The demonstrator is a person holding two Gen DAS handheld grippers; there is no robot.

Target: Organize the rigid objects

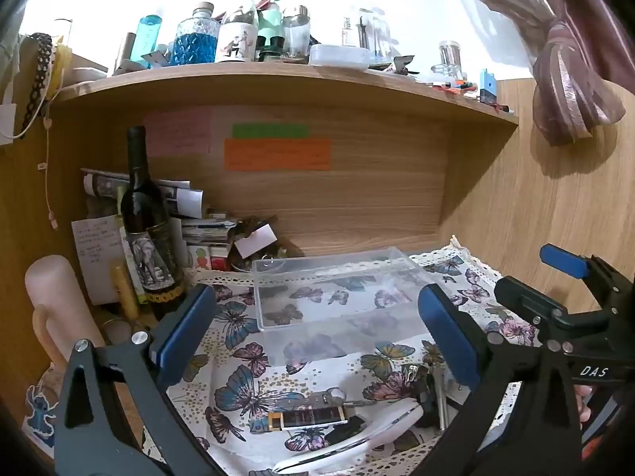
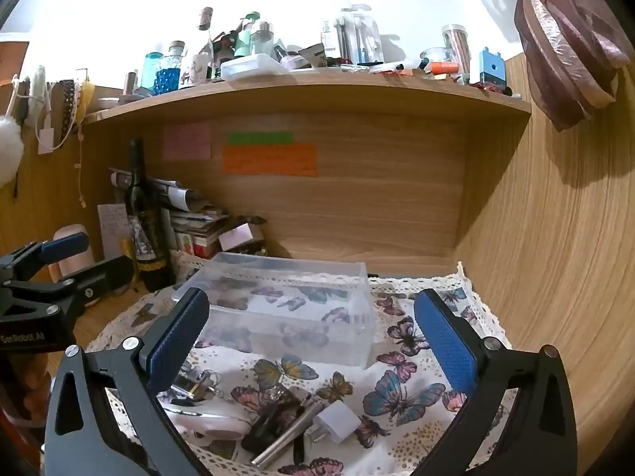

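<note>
left wrist view: left gripper (image 1: 317, 333), jaws wide, nothing between the pads; hovers over the butterfly cloth (image 1: 246, 357) on the tabletop.
box: clear plastic box (image 1: 337, 293), open top, looks empty, sits on the cloth ahead of the jaws, near the back wall.
loose items: small cluster on the cloth just below the jaws, apart from the box; dark lighter-like block with a key ring (image 1: 305, 417), long white glossy piece (image 1: 349, 444), dark bits and a metal rod further right, partly hidden by the right finger.
other gripper: right gripper (image 1: 563, 281) seen at the right edge, jaws look wide, empty.
clutter: wine bottle (image 1: 145, 230) and papers at left rear, shelf (image 1: 278, 79) above full of bottles; not part of the job as far as I can judge.

right wrist view: right gripper (image 2: 313, 337), jaws wide, empty, aimed at the same box (image 2: 289, 309).
items: white plug adapter (image 2: 337, 422), metal tube (image 2: 285, 436), pink-white piece and a key ring at lower left, all loose on the cloth, none in the box.
step: judged as start, nothing sorted yet; both grippers poised.
next move: drop one gripper onto a single item, close narrow since the pieces are small and hard, lift, carry over the box rim.
risk: items lie touching each other; easy to snag two.
</note>
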